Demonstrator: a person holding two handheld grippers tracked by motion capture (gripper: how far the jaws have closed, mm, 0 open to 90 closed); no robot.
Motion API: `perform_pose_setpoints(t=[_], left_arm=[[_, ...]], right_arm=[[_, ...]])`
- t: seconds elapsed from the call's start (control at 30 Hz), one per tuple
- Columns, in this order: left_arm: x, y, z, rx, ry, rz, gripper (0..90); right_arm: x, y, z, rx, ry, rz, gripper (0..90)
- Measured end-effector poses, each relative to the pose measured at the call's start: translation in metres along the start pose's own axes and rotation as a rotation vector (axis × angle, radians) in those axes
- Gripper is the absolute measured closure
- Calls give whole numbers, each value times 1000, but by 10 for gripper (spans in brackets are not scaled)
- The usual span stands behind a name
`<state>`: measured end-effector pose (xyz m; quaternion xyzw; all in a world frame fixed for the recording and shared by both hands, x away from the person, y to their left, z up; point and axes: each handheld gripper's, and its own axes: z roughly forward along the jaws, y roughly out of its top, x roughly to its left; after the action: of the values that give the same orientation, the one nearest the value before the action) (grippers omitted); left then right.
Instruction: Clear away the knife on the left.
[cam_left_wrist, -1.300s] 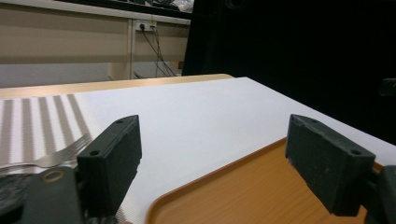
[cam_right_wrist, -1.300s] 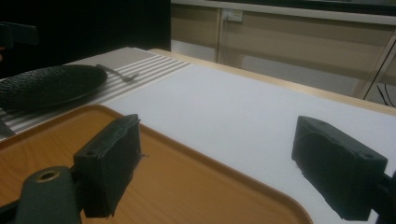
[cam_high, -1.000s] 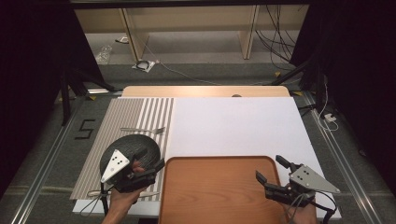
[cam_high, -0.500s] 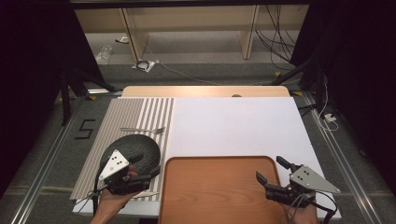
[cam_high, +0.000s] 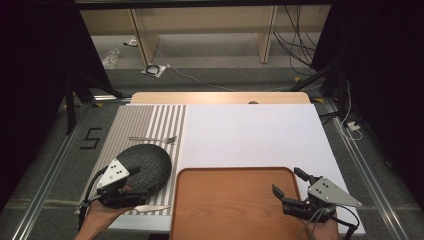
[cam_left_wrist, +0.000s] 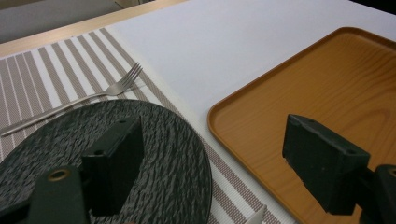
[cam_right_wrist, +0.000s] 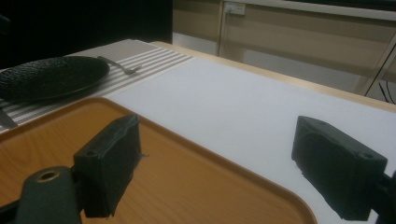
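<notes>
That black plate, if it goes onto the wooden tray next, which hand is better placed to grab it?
Probably the left. The left tongs hang open right over the black plate, one jaw above its surface. The right tongs sit open across the wooden tray, farther from it.

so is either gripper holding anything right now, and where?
Nothing held. Left gripper is open, one jaw over the black plate, the other over the tray. Right gripper is open above the tray.
</notes>
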<state>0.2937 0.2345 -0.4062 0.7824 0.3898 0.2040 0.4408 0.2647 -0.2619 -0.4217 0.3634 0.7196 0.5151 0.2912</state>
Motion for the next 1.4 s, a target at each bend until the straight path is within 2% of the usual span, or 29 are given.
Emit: perform_pose_setpoints(t=[0.37, 0.47, 0.63, 0.73, 0.8, 0.87, 0.9, 1.03, 1.17, 1.2, 1.27, 1.3, 1.4], left_arm=[[14, -17, -7, 141, 23, 1, 213], [16, -21, -9, 178, 37, 16, 214], [21, -23, -13, 213, 56, 19, 217], [23, -23, -15, 226, 54, 20, 220], [27, -25, -17, 246, 57, 36, 222], [31, -27, -19, 259, 45, 37, 228], [32, -28, -20, 274, 48, 35, 228], [36, -32, -23, 332, 71, 71, 231], [40, -36, -23, 382, 61, 58, 235], [41, -38, -22, 406, 65, 64, 235], [41, -39, -22, 415, 70, 66, 236], [42, -41, -23, 447, 66, 66, 236], [43, -44, -22, 489, 66, 83, 241]], right_arm=[[1, 0, 1, 7, 0, -8, 169], [1, 0, 2, 8, 0, -7, 169], [1, -1, 2, 15, -2, -10, 169], [1, -1, 2, 17, -2, -12, 169], [2, -1, 2, 16, -6, -13, 170], [1, 0, 2, 11, -7, -14, 171], [1, 0, 2, 11, -7, -13, 171], [2, 0, 1, 24, -9, -16, 171], [2, 0, 2, 21, -8, -22, 171], [3, 0, 3, 19, -8, -20, 171], [3, 0, 3, 21, -8, -20, 172], [3, 0, 3, 23, -8, -22, 172], [3, -1, 4, 29, -6, -27, 172]])
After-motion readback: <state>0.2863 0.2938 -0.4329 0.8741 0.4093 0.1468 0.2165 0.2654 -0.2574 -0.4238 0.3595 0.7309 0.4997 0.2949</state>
